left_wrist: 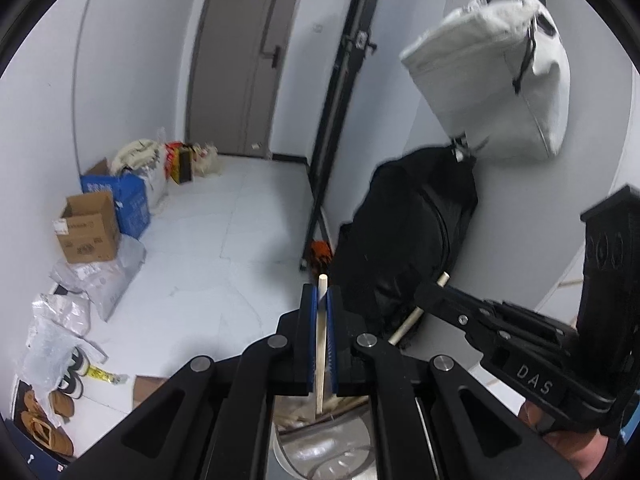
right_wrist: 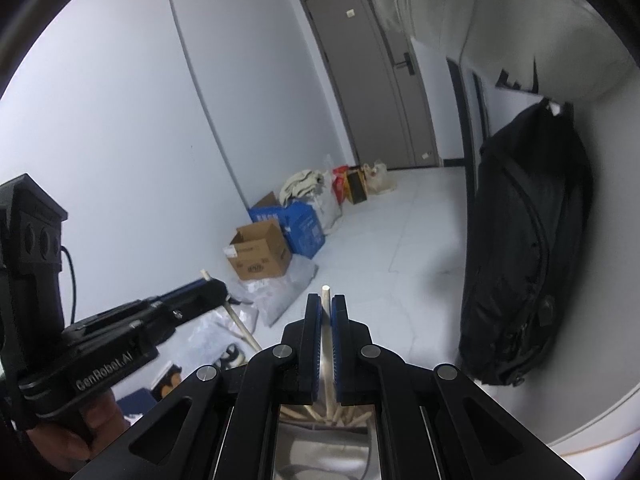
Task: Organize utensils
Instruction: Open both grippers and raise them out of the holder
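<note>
Pictured in a pale-walled hallway: left gripper (left_wrist: 323,300) clamped on a pale wooden chopstick (left_wrist: 321,344), blue pads tight against it, tip poking out beyond the fingers; right gripper (right_wrist: 327,308) likewise clamped on a second chopstick (right_wrist: 327,344); seen below both tools, a shiny metal container (left_wrist: 320,452) with more wooden sticks (right_wrist: 320,414) bunched at its far edge; beyond, a grey door (left_wrist: 244,60), cardboard box (left_wrist: 89,227), blue box (right_wrist: 300,226) and black bag (right_wrist: 524,248) against the wall; white tote bag (left_wrist: 492,72) hung above.

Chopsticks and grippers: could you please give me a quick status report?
Left gripper shut on a chopstick. Right gripper shut on another chopstick. Metal container directly below. Nothing in the way.
</note>
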Demonstrator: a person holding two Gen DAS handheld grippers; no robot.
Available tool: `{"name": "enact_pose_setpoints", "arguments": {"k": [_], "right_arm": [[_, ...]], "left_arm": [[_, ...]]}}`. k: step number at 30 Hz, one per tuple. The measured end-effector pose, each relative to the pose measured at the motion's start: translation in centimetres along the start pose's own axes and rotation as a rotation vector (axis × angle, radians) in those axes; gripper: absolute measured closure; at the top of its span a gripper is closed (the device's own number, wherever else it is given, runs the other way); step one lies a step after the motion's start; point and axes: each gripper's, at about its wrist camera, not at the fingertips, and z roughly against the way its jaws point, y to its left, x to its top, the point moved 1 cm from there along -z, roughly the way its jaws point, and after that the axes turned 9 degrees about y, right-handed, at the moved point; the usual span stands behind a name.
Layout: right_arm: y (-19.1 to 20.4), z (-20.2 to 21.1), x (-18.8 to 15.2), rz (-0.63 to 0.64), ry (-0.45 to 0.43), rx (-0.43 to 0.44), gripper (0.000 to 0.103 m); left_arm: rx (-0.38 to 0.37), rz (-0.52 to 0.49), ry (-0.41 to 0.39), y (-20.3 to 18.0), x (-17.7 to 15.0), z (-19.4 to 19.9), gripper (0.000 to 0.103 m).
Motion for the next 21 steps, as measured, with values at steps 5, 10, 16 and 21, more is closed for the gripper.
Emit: {"name": "enact_pose_setpoints", "arguments": {"k": [5, 10, 16, 21], "right_arm": [[-0.6, -1.2, -1.1, -0.02, 0.043, 0.026, 0.096], [-2.2, -2.2, -2.4, -0.097, 0.079, 0.09, 0.096], [-4.2, -1.8, -4.2, -0.21, 0.079, 0.11, 0.093], [-4.7, -0.2, -4.7, -0.233, 0.054, 0.099, 0.082]], "left_arm": [[-0.084, 0.02, 0.091, 0.7, -0.4, -1.7, 0.101], [-0.096, 0.033, 0.17, 0.8, -0.8, -3.2, 0.1], [-0.102, 0.045, 0.179, 0.8, -1.3, -2.1, 0.085], [-0.079, 0.06, 0.132, 0.9, -1.9, -0.5, 0.062]]}}
